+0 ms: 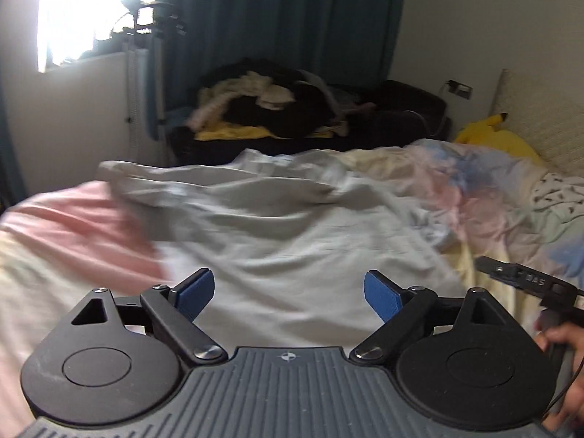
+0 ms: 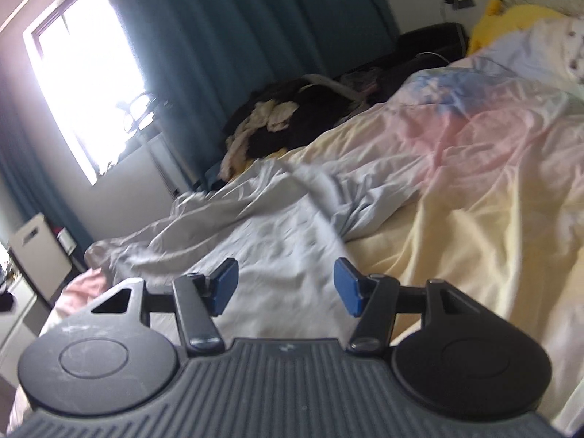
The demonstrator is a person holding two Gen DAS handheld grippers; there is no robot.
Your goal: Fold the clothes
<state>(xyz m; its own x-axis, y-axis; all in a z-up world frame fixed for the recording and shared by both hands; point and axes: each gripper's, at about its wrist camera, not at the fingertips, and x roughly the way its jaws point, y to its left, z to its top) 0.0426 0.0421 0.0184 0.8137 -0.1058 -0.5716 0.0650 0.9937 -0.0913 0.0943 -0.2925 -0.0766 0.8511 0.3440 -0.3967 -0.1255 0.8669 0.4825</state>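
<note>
soft bed covers point(image 2: 474, 219) in pink and yellow fill the room. both the left gripper point(image 1: 288, 294) and the right gripper point(image 2: 286, 286) have jaws wide apart, holding nothing. just past them a crumpled grey garment point(image 1: 273, 226) lies on the bed. farther back, a clothes pile point(image 1: 277, 106) sits by blue curtains point(image 1: 284, 14).

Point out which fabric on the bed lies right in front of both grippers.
The pale grey garment, spread crumpled ahead of both grippers; the pastel pink-and-yellow bedcover lies beneath and beside it.

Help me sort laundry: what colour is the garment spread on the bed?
Pale grey, plain with no pattern: the garment shows best in the left wrist view.
</note>
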